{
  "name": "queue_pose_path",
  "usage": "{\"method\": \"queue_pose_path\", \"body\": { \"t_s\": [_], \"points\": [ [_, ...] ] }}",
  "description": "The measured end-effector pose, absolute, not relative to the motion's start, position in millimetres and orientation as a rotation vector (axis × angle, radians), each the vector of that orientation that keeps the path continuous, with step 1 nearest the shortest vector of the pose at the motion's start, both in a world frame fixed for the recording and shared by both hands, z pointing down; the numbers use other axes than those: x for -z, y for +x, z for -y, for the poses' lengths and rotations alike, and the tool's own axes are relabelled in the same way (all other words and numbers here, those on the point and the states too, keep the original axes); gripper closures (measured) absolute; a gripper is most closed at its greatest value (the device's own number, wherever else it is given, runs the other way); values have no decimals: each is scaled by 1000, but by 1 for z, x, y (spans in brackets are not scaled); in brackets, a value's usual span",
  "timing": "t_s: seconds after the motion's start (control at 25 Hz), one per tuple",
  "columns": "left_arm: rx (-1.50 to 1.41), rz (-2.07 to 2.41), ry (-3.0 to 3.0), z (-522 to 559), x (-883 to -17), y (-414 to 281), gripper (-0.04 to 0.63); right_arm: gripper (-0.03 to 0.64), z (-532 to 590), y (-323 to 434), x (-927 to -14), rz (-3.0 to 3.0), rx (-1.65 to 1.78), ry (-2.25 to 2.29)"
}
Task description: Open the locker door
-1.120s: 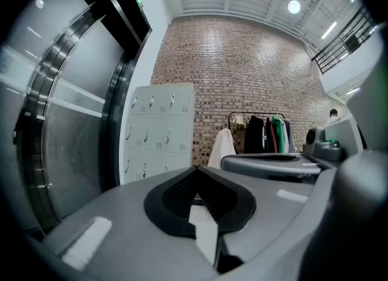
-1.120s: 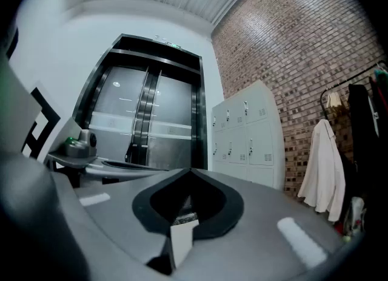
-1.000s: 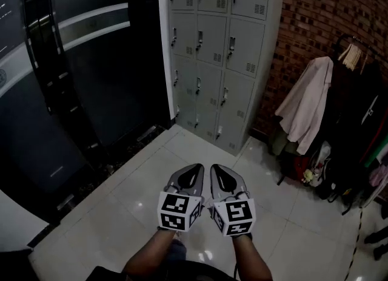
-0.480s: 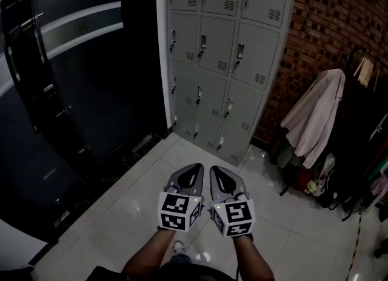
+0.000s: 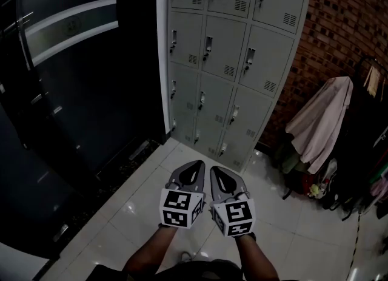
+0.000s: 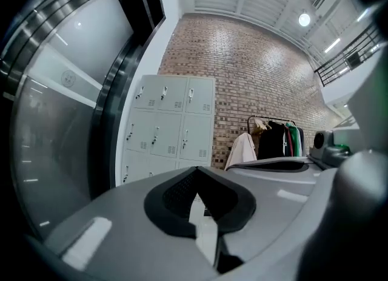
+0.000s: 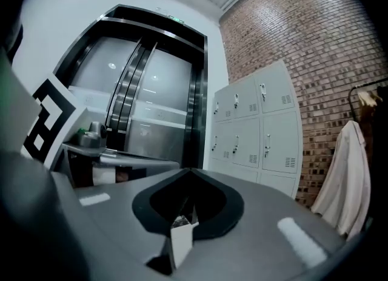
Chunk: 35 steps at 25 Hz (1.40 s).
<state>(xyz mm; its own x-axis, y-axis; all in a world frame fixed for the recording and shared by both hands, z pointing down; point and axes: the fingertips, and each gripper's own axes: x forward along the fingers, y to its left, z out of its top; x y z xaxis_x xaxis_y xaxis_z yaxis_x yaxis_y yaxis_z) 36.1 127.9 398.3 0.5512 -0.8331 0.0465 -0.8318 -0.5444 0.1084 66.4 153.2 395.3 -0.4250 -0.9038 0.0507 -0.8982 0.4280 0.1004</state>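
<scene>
**Both tools shut and empty; lockers well ahead, every door closed**

Nearest: left tool point(image 5: 194, 169) and right tool point(image 5: 217, 170) are held side by side, almost touching, over the pale tiled floor point(image 5: 145, 201). Both point forward at the lockers. The jaws of each are brought fully together, tip to tip, with nothing between them. Judgement: this is a carrying posture for the approach, with the tools tucked close so nothing catches. No reach has begun.

Ahead of the tools and well apart from them: the grey locker bank point(image 5: 233, 61), three columns wide, stands on the floor against the brick wall point(image 5: 345, 25). Each door has a small upright handle point(image 5: 249, 58) near its left edge and a vent slot low on its right. Every door in view sits flush and closed, so what the compartments hold can't be seen. The task names no particular door, and I cannot tell which is meant. Handles on the left suggest hinges on the right; this is judgement only.

Left of the left tool, beyond it: a dark glossy wall point(image 5: 79, 98) with a pale band.

Right of the right tool, farther off: a clothes rack point(image 5: 367, 70) carries hung garments. A pale coat point(image 5: 320, 125) hangs at its near end, with dark ones behind.

Task not started; the jaws would have to part before a handle can be taken.
</scene>
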Motion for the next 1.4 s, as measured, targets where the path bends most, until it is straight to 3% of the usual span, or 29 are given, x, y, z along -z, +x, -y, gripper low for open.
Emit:
{"method": "queue_pose_path", "body": {
  "t_s": [0.6,1.4],
  "points": [
    [11,1498,2633,-38,-404,-4,589,620,-54,31,-393,2647,91,1611],
    [-47,1501,2632,224,-396,42,589,620,208,77,-380,2686,73,1621]
  ]
}}
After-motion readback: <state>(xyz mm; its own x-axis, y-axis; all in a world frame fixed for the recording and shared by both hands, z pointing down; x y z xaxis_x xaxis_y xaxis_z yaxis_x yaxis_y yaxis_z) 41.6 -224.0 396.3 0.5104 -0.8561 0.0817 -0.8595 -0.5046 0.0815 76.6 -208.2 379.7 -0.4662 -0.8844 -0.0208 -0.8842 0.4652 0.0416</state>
